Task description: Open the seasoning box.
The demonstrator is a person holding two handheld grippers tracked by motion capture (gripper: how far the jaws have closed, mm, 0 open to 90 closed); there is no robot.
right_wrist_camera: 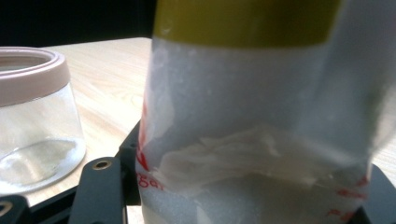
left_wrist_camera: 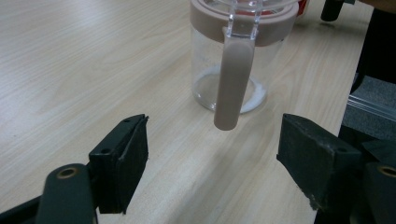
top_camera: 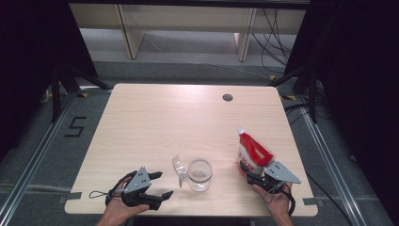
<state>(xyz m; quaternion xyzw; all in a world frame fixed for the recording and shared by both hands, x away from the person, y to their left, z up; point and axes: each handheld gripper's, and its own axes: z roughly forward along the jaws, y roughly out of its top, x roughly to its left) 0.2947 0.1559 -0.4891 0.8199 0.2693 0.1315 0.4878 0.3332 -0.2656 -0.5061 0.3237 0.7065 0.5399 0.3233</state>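
1. Nearest the high camera, the person's two hands come in over the front edge of the tabletop, each holding a gripper.
2. At the front right, the right gripper is clamped on the lower part of a red-and-white sugar pouch; its own view shows the bag's body pressed between the jaws.
3. That pouch stands upright just to the right of a clear glass jar, its white spout on top, pointing up and slightly left.
4. At the front left, the left gripper has its jaws wide apart and holds nothing; in its own view the pads frame the jar's flip-lid tab.
5. Front and centre, the jar has a pinkish collar, its transparent lid is swung open to the left, and a thin layer of white grains lies on its bottom.
6. My judgement is that the pouch is soft and its contents shift, so it will sag and crumple under a hard squeeze; a hold on the filled lower body is safer than one near the spout.
7. By contrast, the jar looks rigid, smooth and breakable, and light with so little inside, so it could slide or tip; steadying it at the collar or wall seems best.
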